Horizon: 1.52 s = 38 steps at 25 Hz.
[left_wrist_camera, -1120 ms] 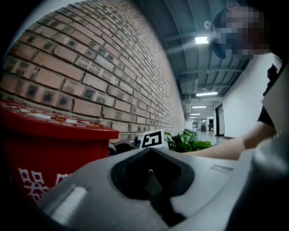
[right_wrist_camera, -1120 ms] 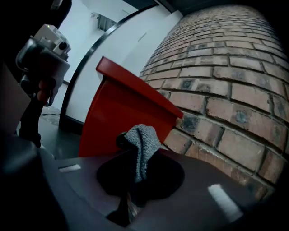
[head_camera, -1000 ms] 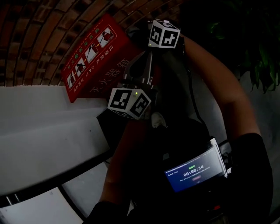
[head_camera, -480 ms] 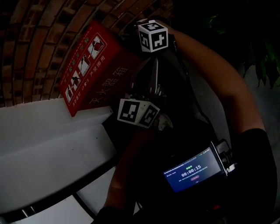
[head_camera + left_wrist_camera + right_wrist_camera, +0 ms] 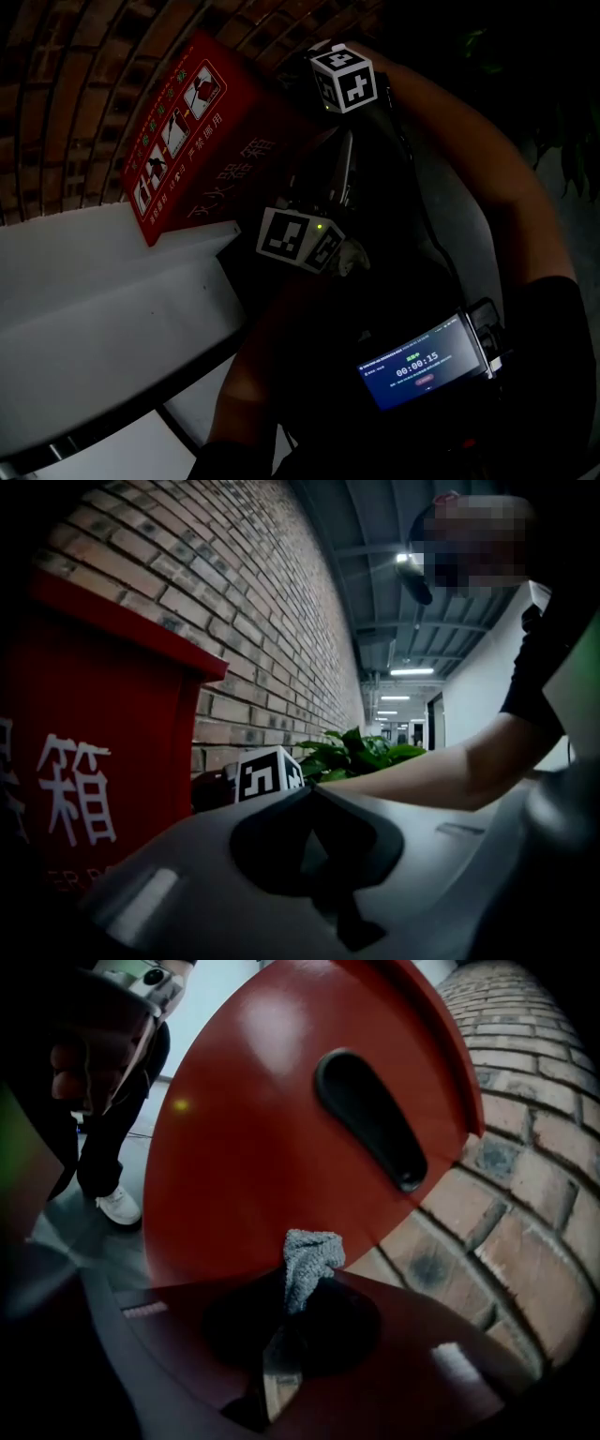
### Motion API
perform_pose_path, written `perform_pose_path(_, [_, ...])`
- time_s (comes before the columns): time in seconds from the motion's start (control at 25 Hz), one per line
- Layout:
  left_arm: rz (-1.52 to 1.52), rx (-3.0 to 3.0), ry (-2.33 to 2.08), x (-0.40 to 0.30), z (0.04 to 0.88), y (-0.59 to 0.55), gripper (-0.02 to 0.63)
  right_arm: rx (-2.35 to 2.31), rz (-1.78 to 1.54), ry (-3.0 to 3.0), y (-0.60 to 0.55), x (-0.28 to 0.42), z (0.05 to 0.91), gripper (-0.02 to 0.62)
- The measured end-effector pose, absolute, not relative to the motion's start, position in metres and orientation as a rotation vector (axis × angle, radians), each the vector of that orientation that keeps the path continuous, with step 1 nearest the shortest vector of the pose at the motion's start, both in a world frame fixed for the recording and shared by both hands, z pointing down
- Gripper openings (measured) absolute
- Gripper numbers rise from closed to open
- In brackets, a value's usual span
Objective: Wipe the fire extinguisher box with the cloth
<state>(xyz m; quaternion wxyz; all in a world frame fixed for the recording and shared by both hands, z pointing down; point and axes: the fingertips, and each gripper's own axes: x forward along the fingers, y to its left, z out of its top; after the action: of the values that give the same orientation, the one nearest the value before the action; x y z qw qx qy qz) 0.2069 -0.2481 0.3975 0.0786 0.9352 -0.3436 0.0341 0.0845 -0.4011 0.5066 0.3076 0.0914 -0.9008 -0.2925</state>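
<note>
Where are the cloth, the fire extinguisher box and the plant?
cloth (image 5: 311,1258): right gripper view, on its grey bunched tip.
fire extinguisher box (image 5: 230,141): head view, on its red lettered front face.
plant (image 5: 361,752): left gripper view, on its green leaves.

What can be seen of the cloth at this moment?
The cloth is small and grey, with a nubby towel-like weave. It is bunched and pinched between the jaws of the right gripper, with a crumpled tip sticking out past them. The tip sits at the red side panel of the fire extinguisher box, apart from its black recessed handle. Whether it actually touches the panel cannot be told.
</note>
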Motion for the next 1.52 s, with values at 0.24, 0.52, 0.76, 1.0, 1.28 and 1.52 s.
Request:
perform_pose_path(0.24, [0.154,2.765,-1.012,0.209,0.436,-0.256,0.002,0.207,-0.721,-2.384,-0.395,0.085,0.555,0.032])
perform_pose_path(0.52, [0.153,2.712,-0.964,0.205,0.485,-0.255,0.002,0.155,-0.609,-2.384,-0.379,0.088,0.634,0.031])
perform_pose_path(0.76, [0.120,2.672,-0.985,0.188,0.504,-0.255,0.002,0.122,-0.470,-2.343,-0.365,0.093,0.713,0.032])
perform_pose_path(1.0, [0.148,2.661,-1.009,0.178,0.519,-0.252,0.002,0.071,-0.366,-2.299,-0.341,0.096,0.772,0.032])
perform_pose_path(1.28, [0.167,2.654,-1.016,0.173,0.535,-0.242,0.002,0.046,-0.305,-2.243,-0.320,0.101,0.827,0.031])
perform_pose_path(1.52, [0.183,2.664,-1.021,0.170,0.530,-0.240,0.002,0.146,-0.204,-2.291,-0.320,0.116,0.810,0.032])
